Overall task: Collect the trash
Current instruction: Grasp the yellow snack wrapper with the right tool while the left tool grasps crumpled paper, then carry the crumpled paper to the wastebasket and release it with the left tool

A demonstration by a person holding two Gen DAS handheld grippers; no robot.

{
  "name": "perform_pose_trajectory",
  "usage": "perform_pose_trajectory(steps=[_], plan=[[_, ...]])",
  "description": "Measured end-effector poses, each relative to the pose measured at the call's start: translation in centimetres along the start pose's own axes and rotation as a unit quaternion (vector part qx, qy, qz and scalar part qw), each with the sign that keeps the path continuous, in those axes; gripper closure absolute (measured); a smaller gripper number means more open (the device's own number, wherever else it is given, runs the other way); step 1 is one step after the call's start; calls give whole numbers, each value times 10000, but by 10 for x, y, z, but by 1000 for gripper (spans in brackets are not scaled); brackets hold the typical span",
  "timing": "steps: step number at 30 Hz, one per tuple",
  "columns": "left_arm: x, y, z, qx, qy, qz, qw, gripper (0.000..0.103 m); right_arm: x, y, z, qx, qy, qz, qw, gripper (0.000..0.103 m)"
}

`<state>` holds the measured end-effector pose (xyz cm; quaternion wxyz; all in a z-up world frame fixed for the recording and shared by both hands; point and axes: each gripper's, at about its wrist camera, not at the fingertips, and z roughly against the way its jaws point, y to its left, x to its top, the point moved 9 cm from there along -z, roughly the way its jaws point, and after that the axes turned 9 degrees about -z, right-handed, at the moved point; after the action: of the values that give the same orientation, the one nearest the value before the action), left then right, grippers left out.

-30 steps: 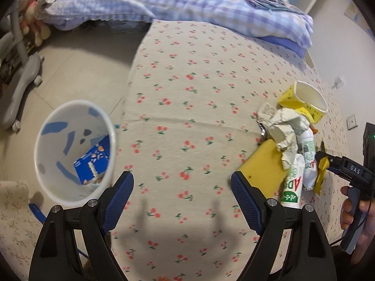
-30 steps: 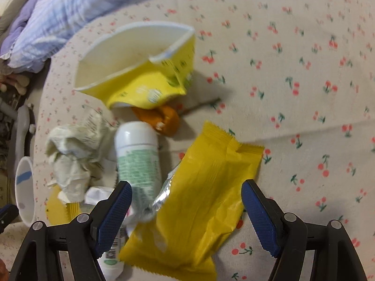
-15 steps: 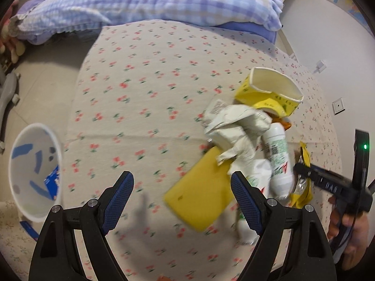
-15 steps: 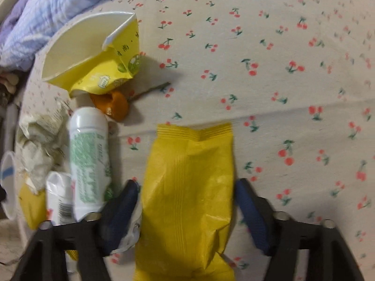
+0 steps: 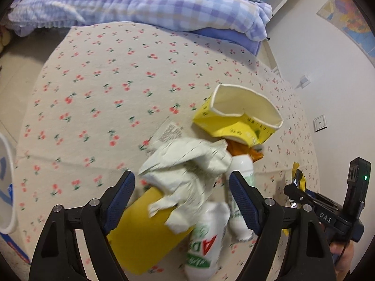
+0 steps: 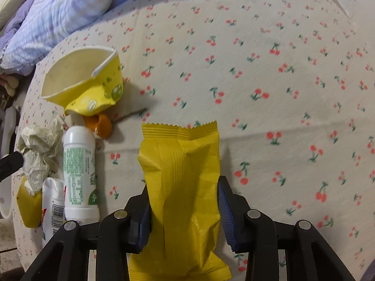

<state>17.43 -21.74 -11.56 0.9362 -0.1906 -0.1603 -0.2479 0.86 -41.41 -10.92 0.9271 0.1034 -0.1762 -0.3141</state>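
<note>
On the cherry-print bed (image 6: 269, 53), collection is judged partly done: the right tool (image 6: 185, 208) is clamped on the yellow wrapper (image 6: 182, 182), long axis pointing away toward the far side, while the left tool (image 5: 182, 201), jaws apart, hovers over the remaining crumpled paper (image 5: 187, 171) and bottles (image 6: 78, 171).

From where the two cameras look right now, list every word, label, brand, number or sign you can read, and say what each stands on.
"DAS": on the black body of the right gripper, seen from the left wrist.
"AD": large red letters on the squashed white bottle; the green script below is too blurred.
Upright white bottle: green label print, too small to read.
Yellow cup: small characters, unreadable.
Crumpled paper: a grey printed patch, unreadable.
Yellow packet: no text visible.
</note>
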Motion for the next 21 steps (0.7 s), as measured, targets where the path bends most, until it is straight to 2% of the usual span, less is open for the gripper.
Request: perform_pose_trajectory(steps=[2,7,8,9,12,21], plan=[[3,-3,-4,18,-16,-15,10000,27,4,-2,3,68,-21,-35,10000,59],[-3,-3,-14,109,176,-62,9998,63,18,8,3,142,-60,-100,9998,59],[-5,-3,-15,136,186,-77,9997,73,19,10,3,151,-65,-95,9998,59],[-5,-2,-15,158,172,-83,9997,79,20,12,4,164,-77,-84,9998,59],[-2,1,-8,205,11,-71,9998,83,22,21,3,183,-99,-46,9998,59],[2,4,27,190,-433,-45,9989,83,22,38,14,199,-246,106,9994,59]])
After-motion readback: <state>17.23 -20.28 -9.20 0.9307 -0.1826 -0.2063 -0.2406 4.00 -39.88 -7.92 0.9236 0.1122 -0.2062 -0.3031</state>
